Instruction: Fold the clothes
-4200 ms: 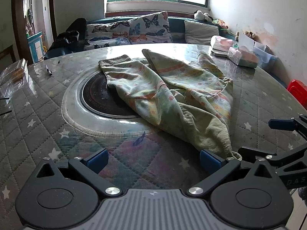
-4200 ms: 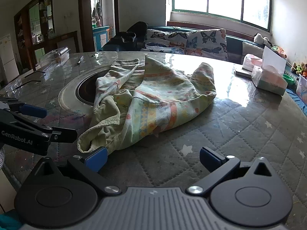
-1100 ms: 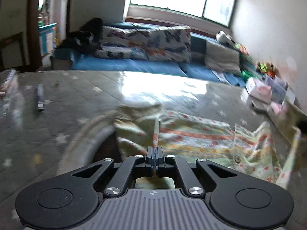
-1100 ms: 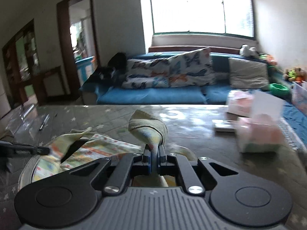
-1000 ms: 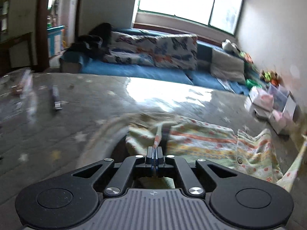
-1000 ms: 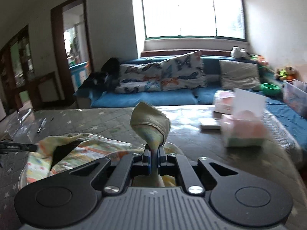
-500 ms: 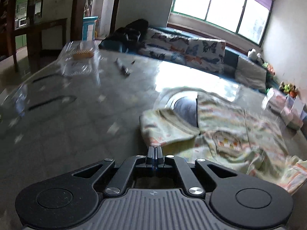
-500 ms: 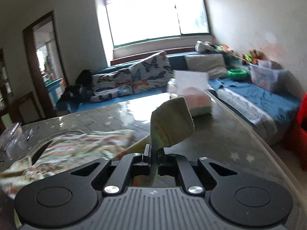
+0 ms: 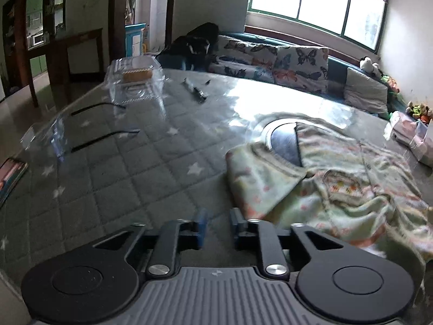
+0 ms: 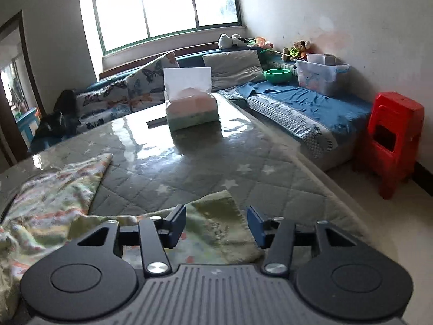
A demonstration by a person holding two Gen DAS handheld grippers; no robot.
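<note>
A pale green patterned garment lies spread out on the round quilted table, partly over the round inset at the table's middle. My left gripper is open and empty, just left of the garment's near edge. In the right wrist view the garment stretches to the left, and its green cuff end lies flat between and under the fingers of my right gripper, which is open and holds nothing.
A clear plastic box and a pen lie at the far left of the table. A tissue box stands at the table's far side. A sofa with cushions runs behind. A red stool stands right of the table.
Both grippers were shut on the garment's ends and held it stretched above the table. They came down to the table's near side and opened; the garment now lies spread flat.
</note>
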